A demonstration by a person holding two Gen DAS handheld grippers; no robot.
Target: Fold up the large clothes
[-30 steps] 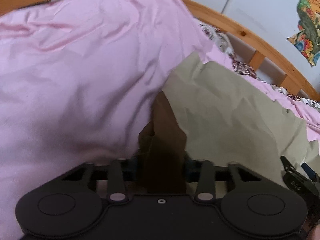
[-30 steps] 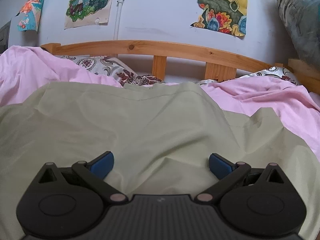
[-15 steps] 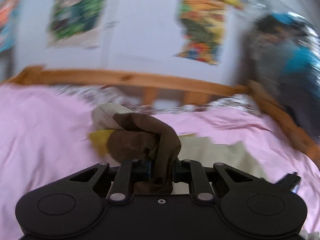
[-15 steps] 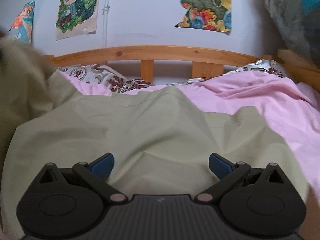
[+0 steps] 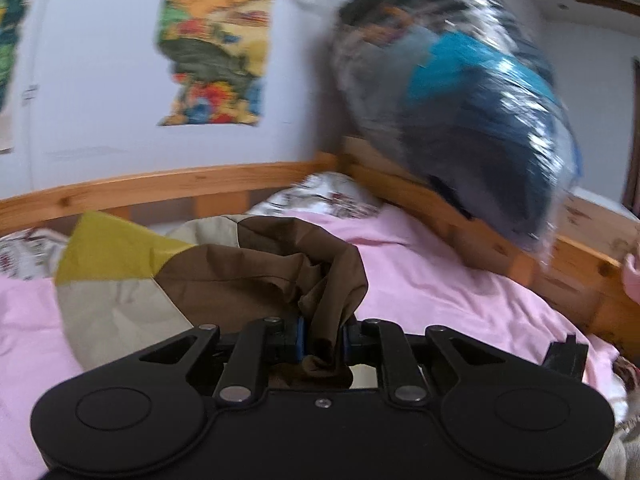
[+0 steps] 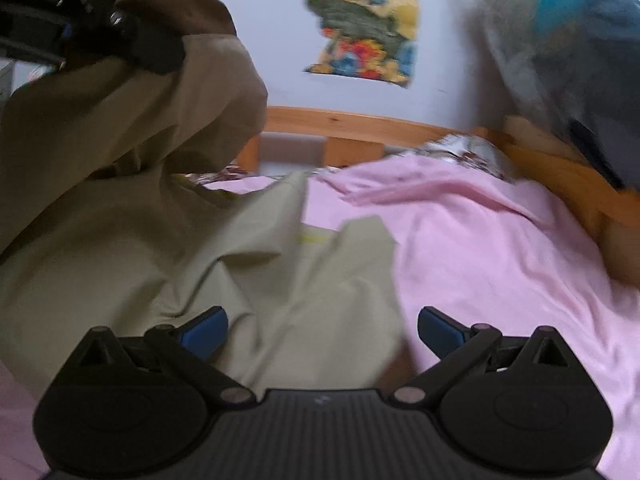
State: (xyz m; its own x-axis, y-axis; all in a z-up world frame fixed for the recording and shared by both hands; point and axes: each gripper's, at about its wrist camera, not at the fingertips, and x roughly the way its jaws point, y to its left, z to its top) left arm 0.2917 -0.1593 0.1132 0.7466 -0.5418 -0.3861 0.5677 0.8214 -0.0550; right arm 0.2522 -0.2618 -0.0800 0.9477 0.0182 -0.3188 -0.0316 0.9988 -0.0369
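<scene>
A large khaki garment (image 6: 168, 256) with brown and mustard panels lies on the pink bedsheet (image 6: 500, 264). My left gripper (image 5: 323, 342) is shut on a bunched brown part of the garment (image 5: 320, 280) and holds it lifted; it also shows at the top left of the right wrist view (image 6: 72, 32), raised above the bed with cloth hanging from it. My right gripper (image 6: 322, 328) is open and empty, hovering low over the garment's right edge.
A wooden bed rail (image 5: 168, 188) runs along the wall behind, with patterned pillows (image 5: 332, 200) against it. A bulky blue and grey bundle in clear plastic (image 5: 472, 112) sits at the bed's right corner. Posters (image 6: 364, 20) hang on the wall.
My left gripper has lifted the held cloth up and swung to the right, across the bed. The garment has been pulled up and over. My right gripper stayed open and turned right.
</scene>
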